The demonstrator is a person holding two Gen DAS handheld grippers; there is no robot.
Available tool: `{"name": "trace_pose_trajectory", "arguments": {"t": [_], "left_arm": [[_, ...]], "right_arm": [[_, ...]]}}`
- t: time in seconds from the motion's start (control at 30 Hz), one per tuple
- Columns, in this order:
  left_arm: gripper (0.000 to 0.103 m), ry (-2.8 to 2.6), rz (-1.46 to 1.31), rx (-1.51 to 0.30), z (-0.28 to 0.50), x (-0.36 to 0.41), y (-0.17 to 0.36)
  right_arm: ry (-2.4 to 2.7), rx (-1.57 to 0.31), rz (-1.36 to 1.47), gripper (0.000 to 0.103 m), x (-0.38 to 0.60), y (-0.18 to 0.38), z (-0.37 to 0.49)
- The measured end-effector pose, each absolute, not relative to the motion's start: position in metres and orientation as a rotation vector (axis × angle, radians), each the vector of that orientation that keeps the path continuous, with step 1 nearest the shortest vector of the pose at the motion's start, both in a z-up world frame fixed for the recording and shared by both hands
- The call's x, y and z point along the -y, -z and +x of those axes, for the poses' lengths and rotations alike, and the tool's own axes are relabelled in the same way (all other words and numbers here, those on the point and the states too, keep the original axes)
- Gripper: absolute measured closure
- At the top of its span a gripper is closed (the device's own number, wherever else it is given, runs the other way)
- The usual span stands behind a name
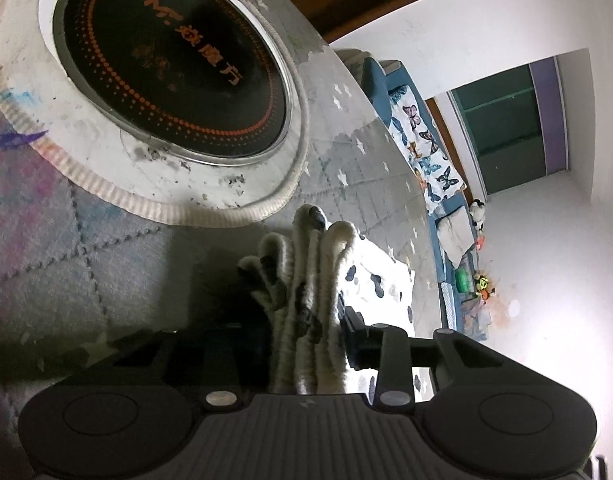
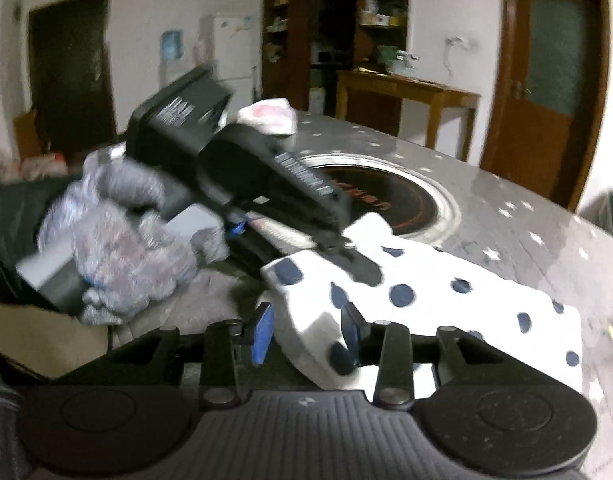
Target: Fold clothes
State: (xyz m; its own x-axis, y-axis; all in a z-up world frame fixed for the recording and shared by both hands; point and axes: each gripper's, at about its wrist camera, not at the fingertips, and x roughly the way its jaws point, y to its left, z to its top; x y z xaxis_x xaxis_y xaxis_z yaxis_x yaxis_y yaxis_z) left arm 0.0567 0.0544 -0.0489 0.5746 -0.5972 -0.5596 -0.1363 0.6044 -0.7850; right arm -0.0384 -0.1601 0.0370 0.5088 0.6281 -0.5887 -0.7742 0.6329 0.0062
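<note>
A white garment with dark blue dots (image 2: 446, 292) lies on the grey table (image 2: 526, 208) in the right wrist view. My left gripper (image 2: 334, 244), held by a gloved hand (image 2: 118, 240), is shut on the garment's far edge. In the left wrist view the bunched folds of the garment (image 1: 306, 300) fill the space between the left gripper's (image 1: 302, 320) fingers. My right gripper (image 2: 308, 328) has blue pads (image 2: 264, 328) set apart, with a corner of the garment hanging between them; the pads do not press it.
A round black induction hob (image 1: 170, 60) in a pale ring is set into the table beyond the garment. A crumpled white and pink cloth (image 2: 270, 116) lies at the table's far side. A wooden desk (image 2: 406, 92), shelves and doors stand behind. A blue sofa (image 1: 426, 152) lines the wall.
</note>
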Motion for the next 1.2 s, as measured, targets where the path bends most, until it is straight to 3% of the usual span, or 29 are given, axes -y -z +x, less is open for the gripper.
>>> {"name": "trace_pose_trajectory", "arguments": {"t": [0.27, 0.63, 0.9, 1.2], "left_arm": [[0.065, 0.323, -0.847, -0.932, 0.054, -0.050, 0.045], [0.065, 0.358, -0.773, -0.928, 0.052, -0.043, 0.041], [0.065, 0.362, -0.707, -0.931, 0.052, -0.036, 0.036], [0.065, 0.345, -0.631, -0.939, 0.055, -0.025, 0.028]], "right_arm": [[-0.649, -0.639, -0.162, 0.066, 0.201, -0.040, 0.014], [-0.459, -0.737, -0.067, 0.064, 0.220, -0.004, 0.106], [-0.370, -0.707, 0.020, 0.058, 0.260, -0.011, 0.110], [-0.329, -0.761, 0.092, 0.060, 0.302, -0.001, 0.073]]}}
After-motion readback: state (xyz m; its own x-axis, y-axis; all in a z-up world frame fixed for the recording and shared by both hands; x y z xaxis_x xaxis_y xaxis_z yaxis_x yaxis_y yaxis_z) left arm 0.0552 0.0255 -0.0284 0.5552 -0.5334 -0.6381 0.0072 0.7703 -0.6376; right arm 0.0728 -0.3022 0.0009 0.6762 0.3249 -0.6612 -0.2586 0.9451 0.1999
